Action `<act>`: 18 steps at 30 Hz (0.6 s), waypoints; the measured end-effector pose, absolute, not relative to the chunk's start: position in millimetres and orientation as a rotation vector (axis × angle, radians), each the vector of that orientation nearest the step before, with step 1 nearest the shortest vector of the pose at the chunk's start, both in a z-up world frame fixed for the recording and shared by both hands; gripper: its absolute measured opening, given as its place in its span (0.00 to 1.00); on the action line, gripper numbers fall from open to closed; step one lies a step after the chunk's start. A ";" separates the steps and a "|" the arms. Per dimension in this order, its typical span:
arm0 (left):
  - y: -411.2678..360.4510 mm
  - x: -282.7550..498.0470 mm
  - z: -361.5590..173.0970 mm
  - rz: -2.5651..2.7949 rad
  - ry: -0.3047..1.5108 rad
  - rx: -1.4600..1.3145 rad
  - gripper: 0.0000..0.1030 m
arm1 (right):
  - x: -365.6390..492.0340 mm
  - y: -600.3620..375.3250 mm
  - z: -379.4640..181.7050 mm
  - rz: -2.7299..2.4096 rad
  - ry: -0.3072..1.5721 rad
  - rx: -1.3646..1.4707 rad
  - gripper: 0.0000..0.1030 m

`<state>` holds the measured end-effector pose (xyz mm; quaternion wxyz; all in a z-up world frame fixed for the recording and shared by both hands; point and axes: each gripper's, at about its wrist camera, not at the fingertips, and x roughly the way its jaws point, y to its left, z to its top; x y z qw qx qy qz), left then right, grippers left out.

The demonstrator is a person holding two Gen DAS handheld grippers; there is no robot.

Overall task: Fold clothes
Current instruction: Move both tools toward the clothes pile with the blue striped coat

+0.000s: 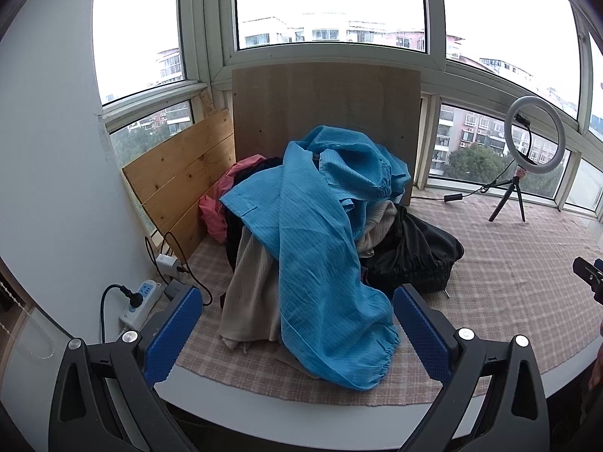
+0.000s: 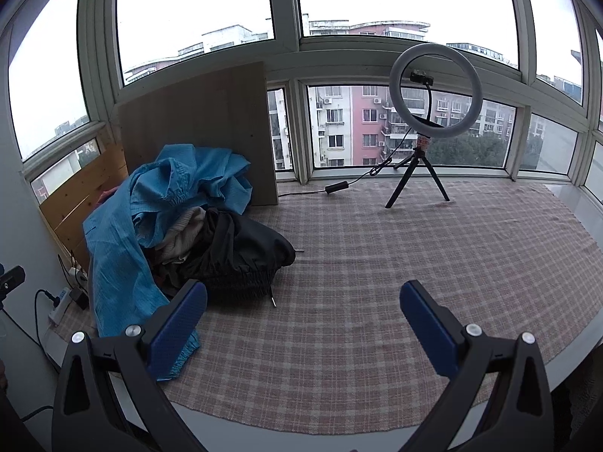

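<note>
While both grippers are hovering over the near edge of the table, neither is touching any cloth. The left gripper (image 1: 297,333) is holding its two blue-padded fingers (image 1: 174,333) wide apart, framing the front of the clothes pile (image 1: 320,226); the right gripper (image 2: 303,329) is likewise spreading its two fingers (image 2: 177,329) wide, with only bare checked tablecloth (image 2: 377,263) lying between them.

One pile is sitting on the left part of the table, leaning against the boards behind it. At least five garments are showing in it: one blue striped garment (image 1: 312,248) draping over the top and trailing down to the cloth's near edge, one beige piece (image 1: 248,286) hanging beneath it, one black garment (image 1: 414,260) with a gathered hem spilling out to the right, one pink piece (image 1: 218,203) peeking out at the back left, and a pale knit (image 1: 380,222) tucked in the middle. More may be lying buried; that cannot be told.

Two boards are standing behind the pile: one grey-brown panel (image 1: 324,113) and one slatted pine board (image 1: 181,180). One ring light (image 2: 435,90) on a three-legged stand is standing well apart to the right, near the window. One white power strip (image 1: 139,305) is lying at the far left with a black plug in it, and one white charger (image 1: 167,263) just behind. No legible writing is showing anywhere; the strip's markings are too small to read.
</note>
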<state>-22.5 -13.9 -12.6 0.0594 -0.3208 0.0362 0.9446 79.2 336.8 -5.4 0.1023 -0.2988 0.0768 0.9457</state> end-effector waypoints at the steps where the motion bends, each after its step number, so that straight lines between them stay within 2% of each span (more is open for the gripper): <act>1: -15.8 -23.2 -12.0 2.865 0.106 -0.967 0.98 | 78.5 335.6 -5.9 2.792 0.222 -0.884 1.00; 7: -29.3 -29.7 -9.7 2.895 0.074 -0.953 0.96 | 74.9 326.8 -4.6 2.779 0.143 -0.882 1.00; 9: -34.2 -30.5 -11.2 2.896 0.053 -0.952 0.85 | 72.0 324.5 -2.7 2.758 0.108 -0.881 1.00; 12: -40.5 -34.2 -14.8 2.892 0.027 -0.969 0.85 | 68.2 324.8 -3.1 2.745 0.114 -0.913 1.00; 18: -42.2 -36.7 -18.0 2.929 0.111 -0.961 0.85 | 61.9 323.7 -8.2 2.729 0.157 -0.984 1.00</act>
